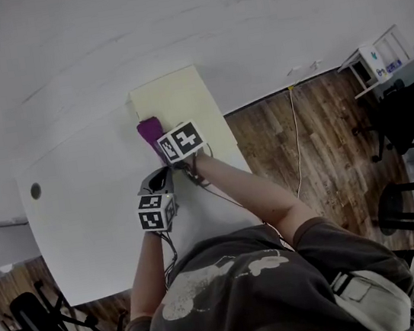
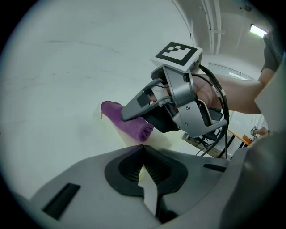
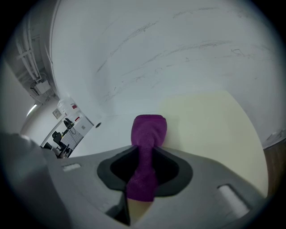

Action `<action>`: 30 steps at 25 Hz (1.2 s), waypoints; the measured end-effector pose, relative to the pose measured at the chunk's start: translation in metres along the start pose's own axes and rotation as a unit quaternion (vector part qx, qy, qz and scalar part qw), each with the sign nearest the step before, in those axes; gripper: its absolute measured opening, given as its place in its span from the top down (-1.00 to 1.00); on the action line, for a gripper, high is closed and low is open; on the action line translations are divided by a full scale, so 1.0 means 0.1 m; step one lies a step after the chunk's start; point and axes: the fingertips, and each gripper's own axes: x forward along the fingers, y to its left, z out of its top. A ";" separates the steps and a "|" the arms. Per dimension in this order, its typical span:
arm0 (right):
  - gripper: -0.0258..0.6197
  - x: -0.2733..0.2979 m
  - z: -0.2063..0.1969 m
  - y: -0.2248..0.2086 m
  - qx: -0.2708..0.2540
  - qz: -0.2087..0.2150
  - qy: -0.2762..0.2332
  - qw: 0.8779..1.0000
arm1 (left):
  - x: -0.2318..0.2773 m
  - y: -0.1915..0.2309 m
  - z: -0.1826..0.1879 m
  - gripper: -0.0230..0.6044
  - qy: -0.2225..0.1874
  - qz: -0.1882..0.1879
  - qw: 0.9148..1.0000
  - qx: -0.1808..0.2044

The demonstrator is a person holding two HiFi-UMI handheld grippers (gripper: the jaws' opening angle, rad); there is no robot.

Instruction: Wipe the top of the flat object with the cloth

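One white table (image 1: 83,210) bears a pale yellow board (image 1: 182,99) beside wood flooring (image 1: 317,129).

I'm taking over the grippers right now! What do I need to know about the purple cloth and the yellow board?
Right gripper: shut on the rolled purple cloth; the cloth's free end sits at the left edge of the pale yellow board.
Left gripper: jaws closed on a pale strip, apparently the board's near edge, steadying it.
The board lies flat on the white table.
Done: the cloth is gripped and at the board. How much has been wiped cannot be told.
Left: sweep the cloth across the board's top.
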 end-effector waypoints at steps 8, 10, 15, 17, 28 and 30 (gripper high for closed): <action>0.62 -0.14 -0.04 -0.28 0.020 -0.019 -0.012 1.000 | -0.01 0.01 0.01 0.93 -0.008 0.001 1.000 -0.006; 0.62 -0.18 -0.06 -0.36 0.031 -0.026 -0.015 0.999 | -0.02 0.02 0.00 0.93 -0.008 0.000 1.000 -0.006; 0.62 -0.34 -0.11 -0.60 0.039 -0.051 -0.021 0.998 | -0.02 0.01 0.01 0.93 -0.009 0.001 1.000 -0.004; 0.62 -0.41 -0.13 -0.69 0.025 -0.064 -0.020 0.997 | -0.02 0.00 0.01 0.93 -0.010 0.000 1.000 -0.004; 0.62 -0.69 -0.25 -1.08 0.033 -0.091 -0.006 0.995 | -0.03 0.01 0.00 0.93 -0.016 -0.004 1.000 -0.004; 0.62 -0.75 -0.27 -1.16 0.033 -0.098 -0.005 0.995 | -0.03 0.01 -0.01 0.93 -0.016 -0.003 1.000 -0.004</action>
